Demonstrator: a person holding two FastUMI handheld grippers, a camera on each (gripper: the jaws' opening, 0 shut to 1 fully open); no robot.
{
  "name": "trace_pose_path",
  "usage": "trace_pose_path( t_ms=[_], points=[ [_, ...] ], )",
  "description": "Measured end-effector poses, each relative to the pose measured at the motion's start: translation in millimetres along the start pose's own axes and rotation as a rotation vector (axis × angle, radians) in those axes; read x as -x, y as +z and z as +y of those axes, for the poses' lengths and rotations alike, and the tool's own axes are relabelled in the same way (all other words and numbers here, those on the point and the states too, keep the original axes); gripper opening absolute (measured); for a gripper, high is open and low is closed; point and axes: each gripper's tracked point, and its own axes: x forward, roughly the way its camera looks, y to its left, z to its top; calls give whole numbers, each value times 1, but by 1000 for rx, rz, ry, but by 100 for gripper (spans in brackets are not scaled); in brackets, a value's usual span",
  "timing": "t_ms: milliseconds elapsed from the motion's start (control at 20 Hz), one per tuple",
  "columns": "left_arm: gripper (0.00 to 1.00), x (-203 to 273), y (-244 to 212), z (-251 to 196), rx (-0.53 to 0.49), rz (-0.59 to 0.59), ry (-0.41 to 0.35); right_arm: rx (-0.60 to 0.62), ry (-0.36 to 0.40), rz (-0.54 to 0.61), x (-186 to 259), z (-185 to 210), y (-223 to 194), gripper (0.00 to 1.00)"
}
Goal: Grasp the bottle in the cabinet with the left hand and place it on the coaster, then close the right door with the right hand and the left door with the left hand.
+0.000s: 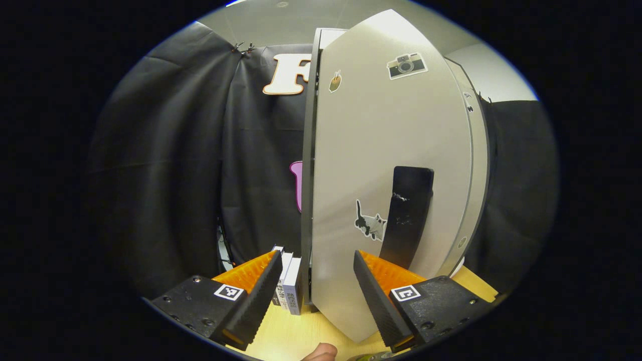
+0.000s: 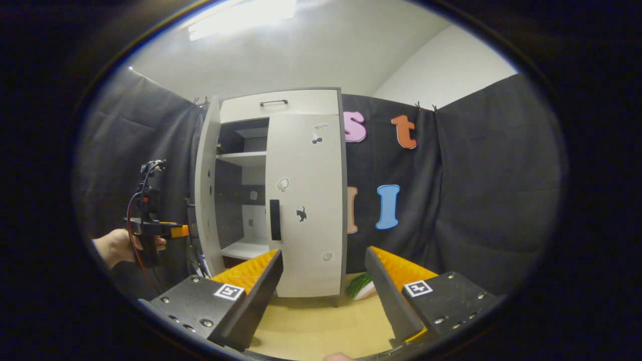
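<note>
Left door: the left door (image 2: 206, 185) stands swung out from the cabinet (image 2: 281, 103), edge-on in the right gripper view; it is the one part not yet shut.
Right door: the right door (image 2: 306, 200) lies flat against the cabinet front, so that step looks done.
Left hand-held gripper: seen from the right gripper view, the left hand-held gripper (image 2: 173, 230) sits in a hand (image 2: 118, 245) just left of the open door, on its outer side. That placing reads as a set-up to push the panel home.
Left gripper, own view: its fingers (image 1: 256, 281) are spread apart and grasp nothing; the door face (image 1: 391, 150) looms right ahead, its lower edge between the tips, and the black handle (image 1: 409, 215) just beyond the right finger. Touching or not, I cannot tell.
Right hand-held gripper: the right hand-held gripper (image 2: 323, 281) hangs back, released and empty, fingers wide, pointed at the cabinet from well off over the surface (image 2: 321, 326).
Bottle: hard to say where it is; a dim shape at the bottom rim of the left gripper view may be it.
Next call: a sideways push on the door's outer face should do it.
</note>
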Motion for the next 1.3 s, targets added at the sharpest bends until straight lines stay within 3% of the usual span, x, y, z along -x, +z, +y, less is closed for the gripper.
trace_pose_path(
  t_ms=[300, 350, 500, 1000, 1200, 1300],
  points=[
    [92, -8, -6, -21, -19, -2, -41, 23, -2, 28, -2, 6, 0, 100],
    [88, -8, -8, -26, -26, -6, -51, 25, 1, 34, -2, 8, -1, 100],
    [94, -2, -11, -30, -60, -12, -56, 39, -3, 49, -7, 14, -5, 100],
    [95, 52, 13, -19, -53, -82, -40, 51, 29, 26, -27, 43, -2, 100],
    [95, 69, 21, -22, -26, -85, -54, 45, 7, -13, -36, 46, 6, 96],
    [95, 76, 29, -20, -49, -105, -42, 39, -1, -32, -40, 48, 9, 100]
  ],
)
